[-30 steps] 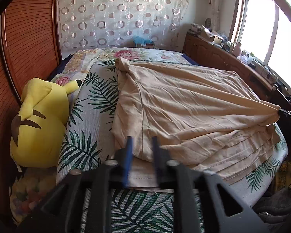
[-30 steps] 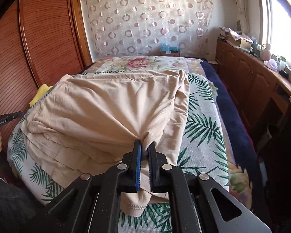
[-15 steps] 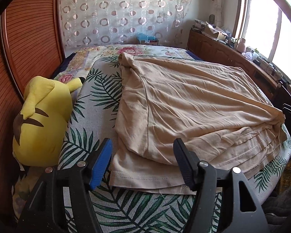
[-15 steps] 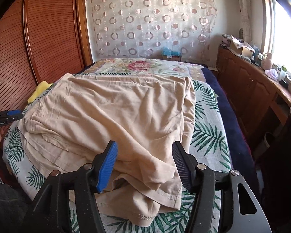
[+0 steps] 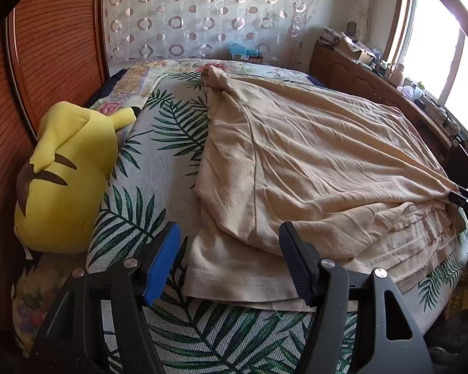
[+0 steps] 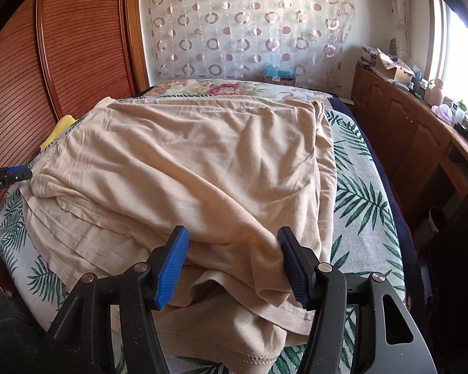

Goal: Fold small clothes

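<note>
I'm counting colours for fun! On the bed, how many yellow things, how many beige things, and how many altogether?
Yellow: 1, the plush toy
Beige: 1, the folded garment
Total: 2

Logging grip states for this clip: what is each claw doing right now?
Left claw: open, holding nothing, over the beige garment.
Right claw: open, holding nothing, garment fold between its jaws.

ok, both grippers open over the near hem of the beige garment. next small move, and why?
Probably pull both grippers back off the garment. The left gripper and right gripper stand open with no cloth pinched, and the top layer already lies folded over to near the front hem. Backing off should let you check the fold and pick the next corners.
</note>
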{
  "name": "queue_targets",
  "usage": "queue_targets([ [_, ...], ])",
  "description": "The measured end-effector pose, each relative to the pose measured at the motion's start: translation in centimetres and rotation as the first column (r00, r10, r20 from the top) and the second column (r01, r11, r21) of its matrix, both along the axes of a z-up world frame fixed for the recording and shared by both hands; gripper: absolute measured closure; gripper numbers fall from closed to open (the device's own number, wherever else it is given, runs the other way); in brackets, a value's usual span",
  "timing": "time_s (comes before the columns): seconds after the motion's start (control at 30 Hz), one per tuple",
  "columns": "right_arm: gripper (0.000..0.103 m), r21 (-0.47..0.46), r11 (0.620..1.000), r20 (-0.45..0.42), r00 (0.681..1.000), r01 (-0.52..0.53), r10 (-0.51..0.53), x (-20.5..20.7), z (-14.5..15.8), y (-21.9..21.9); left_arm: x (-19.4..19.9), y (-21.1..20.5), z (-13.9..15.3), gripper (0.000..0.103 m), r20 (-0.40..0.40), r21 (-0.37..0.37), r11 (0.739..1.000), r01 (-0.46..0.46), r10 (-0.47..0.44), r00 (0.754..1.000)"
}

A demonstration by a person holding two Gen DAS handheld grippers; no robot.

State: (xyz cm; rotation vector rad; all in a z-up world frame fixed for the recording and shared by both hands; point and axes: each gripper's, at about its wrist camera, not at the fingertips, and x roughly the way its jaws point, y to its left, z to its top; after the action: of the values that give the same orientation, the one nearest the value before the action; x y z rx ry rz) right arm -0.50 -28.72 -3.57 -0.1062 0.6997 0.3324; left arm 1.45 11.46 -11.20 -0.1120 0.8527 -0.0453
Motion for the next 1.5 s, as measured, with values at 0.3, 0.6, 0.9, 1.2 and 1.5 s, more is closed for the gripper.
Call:
queue_targets([
  [0.3,0.042,0.007,1.000,-0.001,1.000,0.017,-0.017,-0.2,-0.8,-0.3,0.6,0.3,-0.7,0.036,-0.021,-0.032,0.999,-0.011,0.010,1.000],
  [0.6,0.042,-0.020,1.000,0.006,1.000,0.012,-0.012,-0.8,-1.3,-0.5,0.5,-0.6,-0.8,0.039,-0.002,-0.007,1.000,0.022,-0.022,1.000],
  [0.9,0.042,0.014,1.000,0.008,1.000,0.007,-0.007,-0.8,-1.3,-1.2,1.7,-1.5,0.7,0.096,0.024,-0.050,0.994,0.098,-0.097,0.995],
  [1.2,0.042,0.050,0.998,0.032,0.999,0.039,-0.041,-1.4,0.0,-2.8,3.1,-9.4,7.6,0.096,0.174,-0.037,0.950,0.311,-0.301,0.938],
  [1.5,0.042,0.072,0.992,0.066,0.991,0.108,-0.113,-2.4,1.2,-6.0,5.8,-19.8,11.8,0.096,0.232,-0.034,0.836,0.547,-0.526,0.818],
])
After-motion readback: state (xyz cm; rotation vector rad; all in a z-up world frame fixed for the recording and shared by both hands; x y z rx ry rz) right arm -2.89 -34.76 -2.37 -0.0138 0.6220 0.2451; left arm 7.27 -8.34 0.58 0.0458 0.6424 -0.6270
